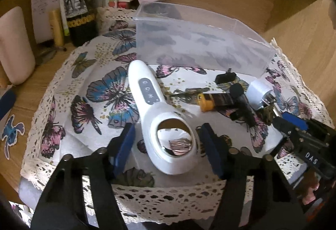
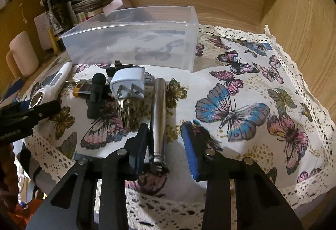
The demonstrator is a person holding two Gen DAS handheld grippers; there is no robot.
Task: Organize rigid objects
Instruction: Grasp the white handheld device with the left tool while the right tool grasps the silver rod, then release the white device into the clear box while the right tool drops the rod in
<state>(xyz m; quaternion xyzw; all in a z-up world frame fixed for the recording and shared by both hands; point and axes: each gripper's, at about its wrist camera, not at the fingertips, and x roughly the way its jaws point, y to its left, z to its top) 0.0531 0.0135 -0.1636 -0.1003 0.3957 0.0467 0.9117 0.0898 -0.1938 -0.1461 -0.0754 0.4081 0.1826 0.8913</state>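
A white handheld device with a round lens [image 1: 159,116] lies on the butterfly cloth [image 1: 88,91]. My left gripper [image 1: 168,141] is open, its blue pads either side of the device's round head. A clear plastic bin [image 1: 197,45] stands behind. In the right wrist view my right gripper [image 2: 167,144] is open around the lower end of a silver metal cylinder [image 2: 158,112], the left pad close to it. Beside the cylinder lie a white plug adapter [image 2: 129,83], a black microphone [image 2: 95,93], a yellow-capped battery [image 2: 80,89] and a small black connector [image 2: 118,69].
Bottles, papers and boxes [image 1: 79,5] crowd the back left, with a pale mug [image 2: 23,55] beside them. Wooden walls [image 2: 304,41] close the back and right. The cloth's lace edge [image 2: 294,190] hangs over the table's front.
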